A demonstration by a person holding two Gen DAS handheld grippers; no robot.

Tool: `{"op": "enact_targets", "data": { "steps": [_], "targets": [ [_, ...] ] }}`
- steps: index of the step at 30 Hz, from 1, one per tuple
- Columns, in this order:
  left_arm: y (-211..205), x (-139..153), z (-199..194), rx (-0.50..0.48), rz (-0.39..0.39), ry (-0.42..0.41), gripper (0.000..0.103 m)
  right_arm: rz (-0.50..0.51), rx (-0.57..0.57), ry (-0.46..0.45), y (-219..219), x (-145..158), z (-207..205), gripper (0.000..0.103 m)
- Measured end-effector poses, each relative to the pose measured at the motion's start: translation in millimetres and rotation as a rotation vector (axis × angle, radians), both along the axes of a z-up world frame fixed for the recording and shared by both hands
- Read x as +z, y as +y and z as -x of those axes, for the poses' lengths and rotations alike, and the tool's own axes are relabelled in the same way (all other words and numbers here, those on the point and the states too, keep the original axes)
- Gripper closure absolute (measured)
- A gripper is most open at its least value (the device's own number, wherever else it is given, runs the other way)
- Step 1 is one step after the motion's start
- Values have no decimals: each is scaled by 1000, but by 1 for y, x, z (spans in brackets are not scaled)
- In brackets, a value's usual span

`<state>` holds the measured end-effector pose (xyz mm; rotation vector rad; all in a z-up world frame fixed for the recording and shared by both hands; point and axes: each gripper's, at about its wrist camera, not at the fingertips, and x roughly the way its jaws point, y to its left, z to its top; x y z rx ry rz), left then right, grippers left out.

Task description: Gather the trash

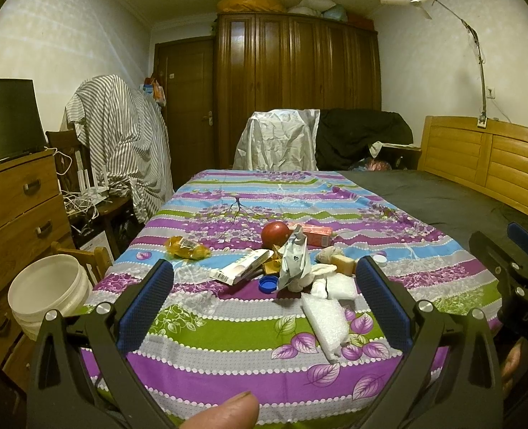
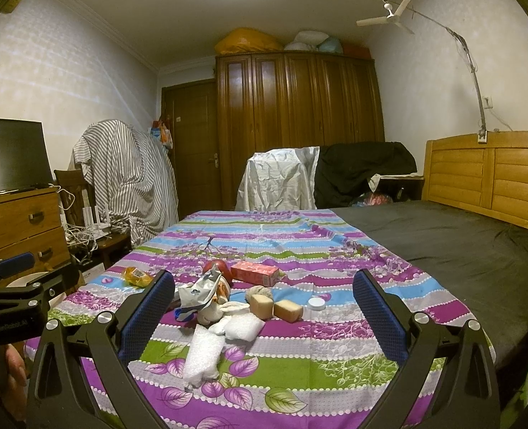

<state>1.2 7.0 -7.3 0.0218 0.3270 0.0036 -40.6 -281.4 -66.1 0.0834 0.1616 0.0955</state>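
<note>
Foam wrap (image 2: pixel 203 355), likely light and squashy, lies at 12 o'clock from the right gripper (image 2: pixel 264 312), best pinched mid-length; both it and the left gripper (image 1: pixel 264 298) hang spread, empty

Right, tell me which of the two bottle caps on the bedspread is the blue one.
The blue cap lies left, beside the crumpled silver wrapper; the white cap sits right, past the tan blocks.

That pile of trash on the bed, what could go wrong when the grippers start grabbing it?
The red apple is round and sits against the crumpled wrapper, so tugging that could set it rolling. The white bucket stands off the bed's side, so light foam pieces may miss it. Both grippers are open and empty.
</note>
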Motion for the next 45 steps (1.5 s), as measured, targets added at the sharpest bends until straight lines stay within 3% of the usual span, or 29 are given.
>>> {"op": "enact_targets", "data": {
  "steps": [22, 26, 33, 37, 40, 42, 45],
  "targets": [
    [5, -5, -2, 7, -3, 14, 5, -5, 4, 11, 1, -2, -1, 4],
    [16, -15, -16, 4, -8, 68, 5, -4, 23, 40, 4, -8, -9, 4],
    [53, -54, -55, 54, 2, 223, 5, -28, 111, 178, 8, -42, -45, 4],
    [75, -76, -78, 89, 20, 317, 5, -90, 251, 318, 15, -72, -86, 7],
    [87, -94, -93, 90, 60, 396, 5, -139, 343, 450, 31, -99, -121, 25],
    [91, -105, -103, 68, 73, 446, 5, -142, 379, 516, 45, -115, -141, 30],
    [91, -114, -120, 48, 34, 478, 5, -130, 418, 596, 72, -136, -170, 34]
  ]
}}
